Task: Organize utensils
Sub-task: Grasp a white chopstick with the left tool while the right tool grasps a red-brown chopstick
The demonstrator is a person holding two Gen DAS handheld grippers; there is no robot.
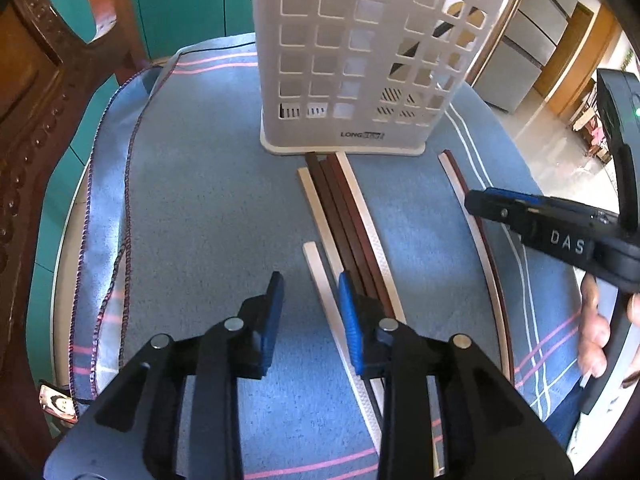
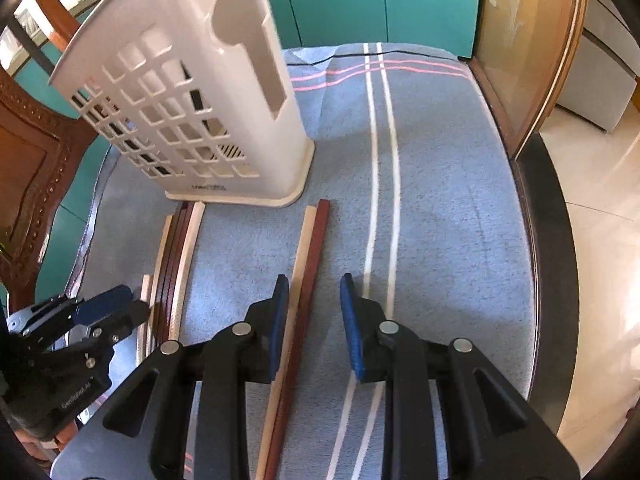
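Note:
A white perforated utensil holder (image 1: 352, 60) stands upright on the blue cloth; it also shows in the right wrist view (image 2: 200, 112). In front of it lies a bundle of cream and dark red chopsticks (image 1: 344, 216), also seen in the right wrist view (image 2: 176, 256). A separate cream and red pair (image 2: 304, 280) lies to the right; it shows in the left wrist view (image 1: 484, 248). My left gripper (image 1: 310, 320) is open and empty above the cloth, its right finger over the bundle. My right gripper (image 2: 314, 324) is open and empty, with the pair between its fingers, close to the left one.
The blue cloth (image 1: 200, 200) with white and pink stripes covers a small table. A carved wooden chair (image 1: 36, 120) stands at the left. A wood-framed glass panel (image 2: 520, 40) borders the far right edge. The right gripper (image 1: 560, 228) shows in the left view.

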